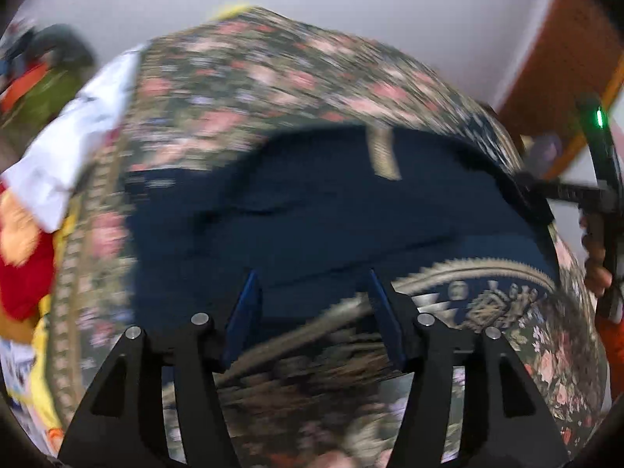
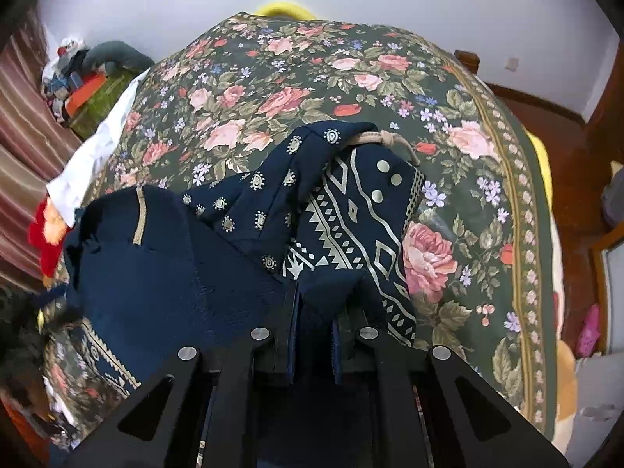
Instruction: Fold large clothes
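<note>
Keeping my right gripper (image 2: 314,312) clamped on the navy garment (image 2: 163,269), I'd bring the open, empty left gripper (image 1: 312,304) to another edge on the bed (image 2: 448,89).

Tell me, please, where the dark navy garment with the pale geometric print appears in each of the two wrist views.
Left wrist view: the dark navy garment fills the centre, blurred, lying beyond the open left gripper.
Right wrist view: it spreads across the lower centre, with a fold of it pinched in the shut right gripper.
Shared landmark: the floral bedspread with pink roses under it.
</note>
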Action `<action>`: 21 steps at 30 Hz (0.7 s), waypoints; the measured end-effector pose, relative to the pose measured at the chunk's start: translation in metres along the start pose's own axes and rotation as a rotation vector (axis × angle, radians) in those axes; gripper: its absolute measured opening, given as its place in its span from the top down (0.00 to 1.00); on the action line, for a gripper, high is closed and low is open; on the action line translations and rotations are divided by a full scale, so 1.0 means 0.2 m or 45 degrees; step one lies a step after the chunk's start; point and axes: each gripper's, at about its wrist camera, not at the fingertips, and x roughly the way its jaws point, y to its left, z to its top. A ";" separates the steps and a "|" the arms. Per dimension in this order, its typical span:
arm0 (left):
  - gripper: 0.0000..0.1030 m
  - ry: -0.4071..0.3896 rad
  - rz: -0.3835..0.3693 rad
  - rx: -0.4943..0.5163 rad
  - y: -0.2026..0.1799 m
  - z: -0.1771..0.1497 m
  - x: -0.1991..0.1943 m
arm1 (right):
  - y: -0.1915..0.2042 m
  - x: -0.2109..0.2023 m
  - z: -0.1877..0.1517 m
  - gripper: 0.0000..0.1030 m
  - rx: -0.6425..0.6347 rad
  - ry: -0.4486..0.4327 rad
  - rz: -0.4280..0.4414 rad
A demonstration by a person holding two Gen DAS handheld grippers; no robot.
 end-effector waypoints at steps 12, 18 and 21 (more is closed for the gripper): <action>0.43 -0.042 0.305 -0.136 0.03 0.30 0.34 | -0.27 -0.11 0.07 0.92 0.061 0.001 0.416; 0.43 -0.115 0.505 -0.113 0.10 0.51 0.29 | -0.37 -0.14 0.12 0.92 0.164 -0.031 0.505; 0.43 -0.125 0.611 -0.128 0.20 0.61 0.23 | -0.40 -0.17 0.12 0.91 0.156 -0.050 0.447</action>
